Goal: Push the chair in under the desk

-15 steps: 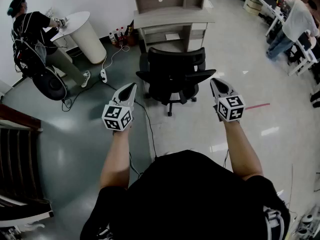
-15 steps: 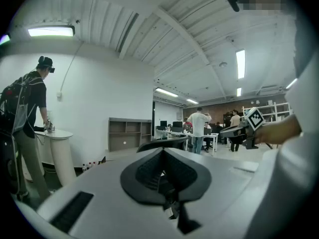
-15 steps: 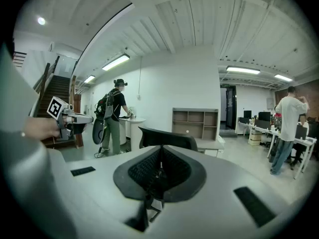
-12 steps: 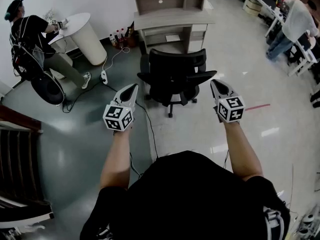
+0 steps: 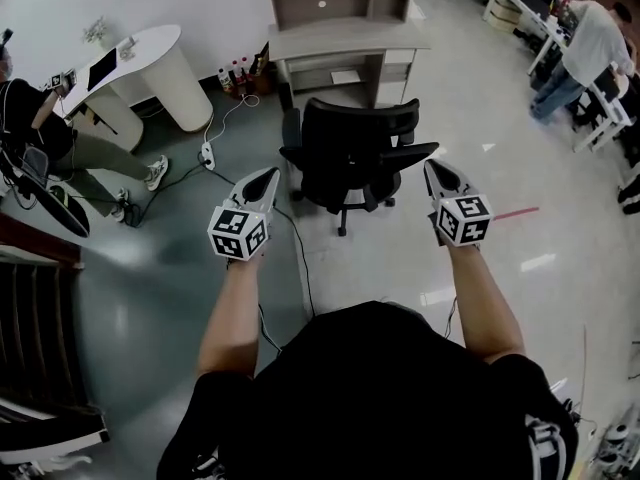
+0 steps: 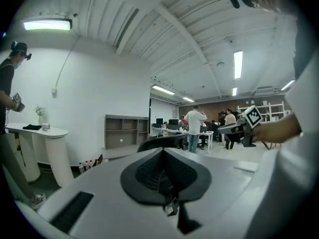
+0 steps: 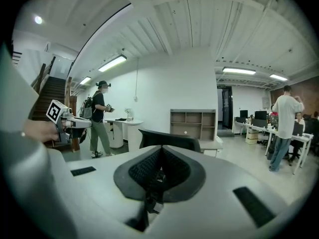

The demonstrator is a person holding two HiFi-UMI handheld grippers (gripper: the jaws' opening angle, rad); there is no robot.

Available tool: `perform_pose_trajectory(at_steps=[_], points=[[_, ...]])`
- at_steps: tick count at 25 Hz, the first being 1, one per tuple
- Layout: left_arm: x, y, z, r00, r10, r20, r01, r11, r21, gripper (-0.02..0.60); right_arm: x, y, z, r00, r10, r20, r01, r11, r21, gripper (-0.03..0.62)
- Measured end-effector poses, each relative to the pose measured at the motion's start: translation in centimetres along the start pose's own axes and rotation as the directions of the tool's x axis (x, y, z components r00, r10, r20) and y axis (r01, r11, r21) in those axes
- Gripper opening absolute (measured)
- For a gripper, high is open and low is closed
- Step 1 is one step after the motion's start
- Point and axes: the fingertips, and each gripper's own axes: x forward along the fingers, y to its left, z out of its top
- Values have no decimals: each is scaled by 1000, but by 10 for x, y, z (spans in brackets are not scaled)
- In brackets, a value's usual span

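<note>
Facing chair (image 5: 358, 136), marker-cubed left gripper (image 5: 267, 172)

- Looks like an open-plan office, pretty big room.
- Swivel chair (image 5: 352, 148) in front of a desk (image 5: 345, 38) with shelves on top.
- Long tables (image 7: 255, 127) with monitors (image 7: 259, 115) on the far side, people (image 5: 590, 43) standing at them.
- Strip lights (image 6: 238, 63) overhead, shiny floor (image 5: 520, 258), curved white counter (image 5: 160, 63) by the wall.

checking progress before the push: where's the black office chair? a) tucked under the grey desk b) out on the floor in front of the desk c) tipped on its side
b: the black office chair stands upright on its base, out on the floor in front of the grey wooden desk
</note>
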Motion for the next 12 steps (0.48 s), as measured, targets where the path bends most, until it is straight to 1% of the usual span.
perform_pose_trajectory(at_steps=[3,7,12], points=[[4,5,-2,1000,8,0,-8,1000,-4,11,5,-2,2,1000,-1,6,1,1000,10,-3],[17,7,0,1000,3,0,-3,1000,-12,11,11,-15,6,1000,-9,20,9,1000,20,-3],[38,18,4,1000,9,-2,-9,1000,-15,11,34,-32,3,1000,2,26,-3,999,40,-3]])
